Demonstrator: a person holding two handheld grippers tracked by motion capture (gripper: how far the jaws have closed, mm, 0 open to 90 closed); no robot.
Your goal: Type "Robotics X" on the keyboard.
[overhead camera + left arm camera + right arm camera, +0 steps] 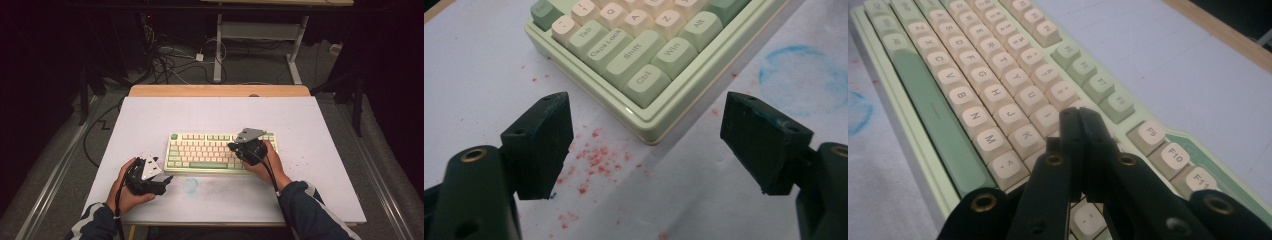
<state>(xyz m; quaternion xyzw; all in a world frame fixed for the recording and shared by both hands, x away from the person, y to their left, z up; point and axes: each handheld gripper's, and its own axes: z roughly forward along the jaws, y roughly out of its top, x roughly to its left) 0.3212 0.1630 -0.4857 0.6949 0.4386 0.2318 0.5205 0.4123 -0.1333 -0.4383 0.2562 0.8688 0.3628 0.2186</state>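
A pale green mechanical keyboard with cream and green keycaps (222, 152) lies flat near the middle of the white desk (150, 115), its long axis running left to right across the person's front. Everything else is placed from it.

The right gripper (235, 146) hangs over the keyboard's right half with its jaws pressed together and nothing between them, so they form one narrow tip. In the right gripper view that tip (1079, 117) sits just above the cream letter keys around the K and L columns, with the F-key row (1108, 95) just beyond it. The key rows lie directly under and ahead of the tip, so a press most likely needs only a short drop. This gripper is clearly the nearer one to the keys.

The left gripper (167, 181) sits off the keyboard's front-left corner, low over the desk, jaws wide apart and empty. In the left gripper view the corner with the Ctrl key (644, 80) lies between and ahead of the jaws, not touching either.

A faint blue ring mark (190, 185) lies on the desk in front of the keyboard, and red specks (596, 160) dot the surface by its left corner. Nothing stands between either gripper and the keys.
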